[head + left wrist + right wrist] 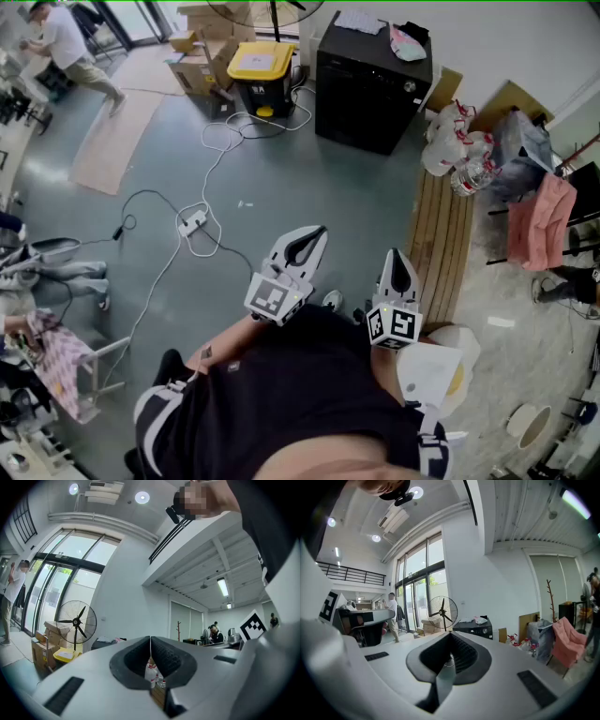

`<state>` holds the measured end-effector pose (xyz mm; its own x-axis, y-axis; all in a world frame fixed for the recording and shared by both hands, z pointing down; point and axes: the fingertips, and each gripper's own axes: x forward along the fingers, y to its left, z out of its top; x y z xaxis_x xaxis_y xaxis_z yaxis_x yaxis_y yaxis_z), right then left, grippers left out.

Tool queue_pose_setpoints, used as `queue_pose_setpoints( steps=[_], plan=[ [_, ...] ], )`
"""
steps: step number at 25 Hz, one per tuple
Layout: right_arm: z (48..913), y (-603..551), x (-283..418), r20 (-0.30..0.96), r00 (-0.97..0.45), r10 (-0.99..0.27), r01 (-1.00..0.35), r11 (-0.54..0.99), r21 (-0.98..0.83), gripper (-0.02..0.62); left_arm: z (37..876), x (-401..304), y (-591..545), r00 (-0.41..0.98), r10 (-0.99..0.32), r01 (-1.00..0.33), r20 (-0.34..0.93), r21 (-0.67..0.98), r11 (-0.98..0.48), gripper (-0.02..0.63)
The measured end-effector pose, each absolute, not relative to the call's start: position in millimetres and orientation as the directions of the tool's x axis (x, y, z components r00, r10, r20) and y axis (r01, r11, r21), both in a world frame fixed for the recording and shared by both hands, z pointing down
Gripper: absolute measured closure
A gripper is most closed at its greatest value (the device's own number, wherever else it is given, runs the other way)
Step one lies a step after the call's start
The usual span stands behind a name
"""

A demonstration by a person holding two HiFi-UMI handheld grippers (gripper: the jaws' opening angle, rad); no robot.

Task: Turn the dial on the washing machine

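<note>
While I hold both low at frame centre, left gripper [315,234] and right gripper [396,257] are pinched together, empty. Washer [373,84] with dial [409,86] sits upper centre, well apart.

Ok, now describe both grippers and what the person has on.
The left gripper and right gripper look alike: white plastic shells that taper to a point. Each has dark, ribbed pads set in a rounded hollow, and dark slotted strips on the shell. Behind each sits a cube with black-and-white square markers. The person wears a black top.
</note>
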<state>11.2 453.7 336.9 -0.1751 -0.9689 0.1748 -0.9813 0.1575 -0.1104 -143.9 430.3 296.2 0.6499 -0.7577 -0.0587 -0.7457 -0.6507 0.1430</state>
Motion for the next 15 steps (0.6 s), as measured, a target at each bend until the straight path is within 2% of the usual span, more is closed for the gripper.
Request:
queue_pose_setpoints(
  steps=[11,15],
  plan=[
    [342.7,447.1,-3.4,0.17,-0.175,-0.97,-0.981,0.157,-0.114,0.571,304.7,-159.3,424.1,0.652,-0.756,-0.742,-0.062,0.155,-0.653,0.583],
    [341.7,445.5,-6.9,0.129,-0.177,-0.976,-0.977,0.159,-0.139,0.568,305.2,-165.2,423.7,0.653,-0.755,-0.741,-0.062,0.154,-0.654,0.583]
  ],
)
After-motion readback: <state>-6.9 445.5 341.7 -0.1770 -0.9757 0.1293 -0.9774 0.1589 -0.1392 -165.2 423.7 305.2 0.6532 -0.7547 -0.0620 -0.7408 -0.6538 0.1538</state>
